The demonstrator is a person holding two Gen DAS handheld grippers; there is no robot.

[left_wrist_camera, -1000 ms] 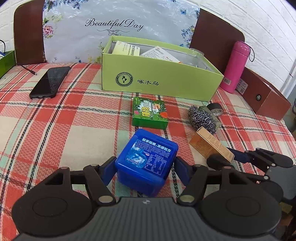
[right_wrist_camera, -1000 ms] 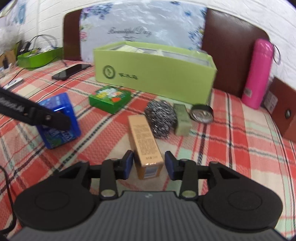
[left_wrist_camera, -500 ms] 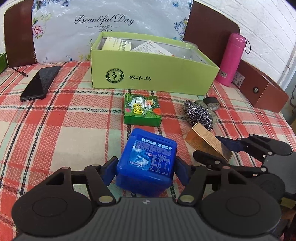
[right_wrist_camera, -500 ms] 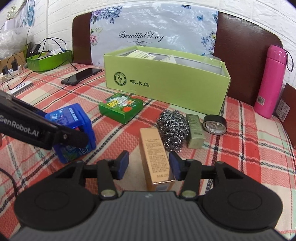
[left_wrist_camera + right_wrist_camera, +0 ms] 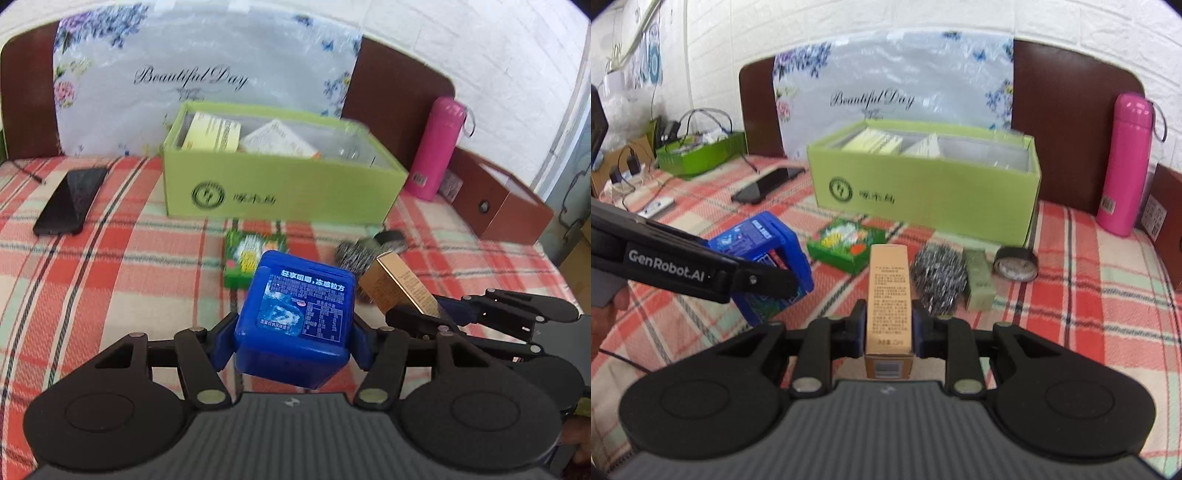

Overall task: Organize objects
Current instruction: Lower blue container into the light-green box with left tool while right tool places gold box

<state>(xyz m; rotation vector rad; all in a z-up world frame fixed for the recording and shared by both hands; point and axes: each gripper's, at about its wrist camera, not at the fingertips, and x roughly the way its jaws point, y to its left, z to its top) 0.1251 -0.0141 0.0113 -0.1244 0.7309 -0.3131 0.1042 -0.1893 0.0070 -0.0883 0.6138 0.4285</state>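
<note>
We've got both hands loaded here. Our left gripper (image 5: pixel 293 338) has its jaws, closing in this last second, now pressed on the sides of the blue cube container (image 5: pixel 295 314), which looks clear of the plaid cloth. Over on the right, our right gripper (image 5: pixel 888 334) has just pinched in narrow, and its pads clamp the slim tan box (image 5: pixel 889 291) near its end, the far end pointing toward the green box (image 5: pixel 923 184).

So where are we in the tidy-up? A few cartons already sit inside that open green box at the back of the table (image 5: pixel 1089 295): we count that part done. These two items are in hand, not yet delivered; we judge them headed for the green box.

What's left on the cloth: the small green packet (image 5: pixel 846 245), the steel scrubber (image 5: pixel 938 275), the olive-green little box (image 5: pixel 977 282) touching it, and the roll of black tape (image 5: pixel 1015 264) just beside. The phone (image 5: pixel 70 201) and the pink bottle (image 5: pixel 1126 162) sit apart; whether they belong in the sort, we can't tell.
</note>
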